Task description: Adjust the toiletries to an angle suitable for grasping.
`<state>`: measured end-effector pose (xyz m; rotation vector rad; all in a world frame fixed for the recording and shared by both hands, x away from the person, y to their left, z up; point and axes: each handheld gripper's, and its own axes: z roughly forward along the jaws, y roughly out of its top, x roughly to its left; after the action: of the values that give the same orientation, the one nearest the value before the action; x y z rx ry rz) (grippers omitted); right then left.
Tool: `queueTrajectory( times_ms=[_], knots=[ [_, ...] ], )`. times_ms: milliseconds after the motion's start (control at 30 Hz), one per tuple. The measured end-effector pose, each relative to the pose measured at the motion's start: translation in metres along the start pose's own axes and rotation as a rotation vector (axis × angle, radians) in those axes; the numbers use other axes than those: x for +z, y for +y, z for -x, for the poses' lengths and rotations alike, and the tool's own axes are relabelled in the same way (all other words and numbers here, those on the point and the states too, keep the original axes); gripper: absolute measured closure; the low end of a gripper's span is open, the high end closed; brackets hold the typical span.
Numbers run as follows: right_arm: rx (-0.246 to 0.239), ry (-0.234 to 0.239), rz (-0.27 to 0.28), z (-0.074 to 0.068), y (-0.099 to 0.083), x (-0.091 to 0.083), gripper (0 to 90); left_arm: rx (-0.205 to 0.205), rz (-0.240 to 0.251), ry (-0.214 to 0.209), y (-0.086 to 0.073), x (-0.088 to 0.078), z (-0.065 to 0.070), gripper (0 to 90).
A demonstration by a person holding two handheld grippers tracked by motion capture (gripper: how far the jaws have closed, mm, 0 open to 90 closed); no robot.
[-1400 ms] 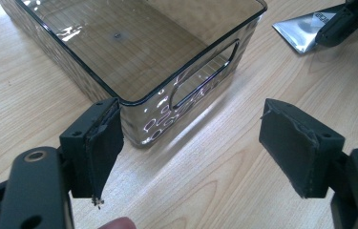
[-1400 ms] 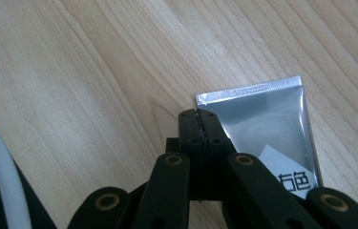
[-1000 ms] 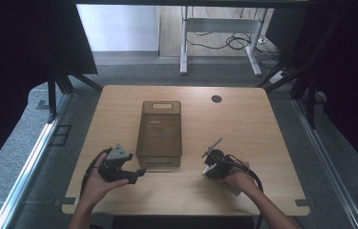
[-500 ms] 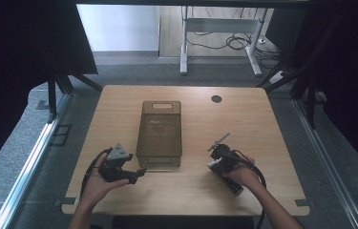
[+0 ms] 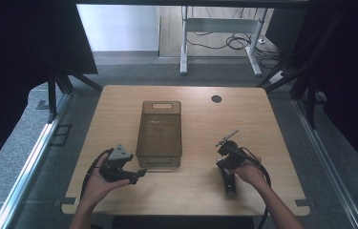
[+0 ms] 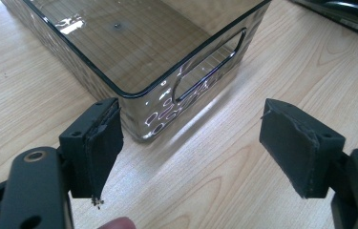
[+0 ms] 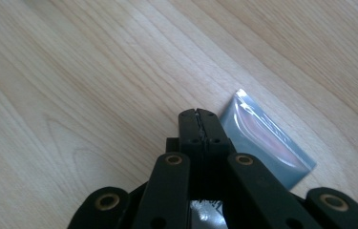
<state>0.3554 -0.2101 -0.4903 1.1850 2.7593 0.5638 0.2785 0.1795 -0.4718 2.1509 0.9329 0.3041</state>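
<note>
On table (image 5: 272,124), smoky bin (image 5: 160,136) empty; left gripper (image 6: 191,143) spread, right gripper (image 7: 199,117) pinching grey pouch (image 7: 267,138).

The right gripper (image 7: 199,112) comes up from the near edge, and its two black jaws are pressed flat together with no gap. No thing sticks out from between the tips. Four black arms with round gold pins fan out below the jaws. A small shiny grey bag (image 7: 267,143) lies flat on the table (image 7: 71,71), just to the right of the jaws. It has a reddish patch on it. Its near part goes under the gripper arms. The table is light wood with long wavy lines.
</note>
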Motion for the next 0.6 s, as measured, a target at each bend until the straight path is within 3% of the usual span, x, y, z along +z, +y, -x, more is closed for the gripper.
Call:
queueTrajectory(
  times_ms=[267, 600],
  knots=[
    [0.053, -0.007, 0.005, 0.016, -0.014, 0.0, 90.0, -0.01, 0.01, 0.005, 0.0, -0.004, -0.002, 22.8],
    [0.096, 0.001, 0.025, 0.025, -0.031, -0.004, 90.0, -0.017, 0.013, 0.008, -0.001, -0.006, -0.003, 22.8]
  ],
)
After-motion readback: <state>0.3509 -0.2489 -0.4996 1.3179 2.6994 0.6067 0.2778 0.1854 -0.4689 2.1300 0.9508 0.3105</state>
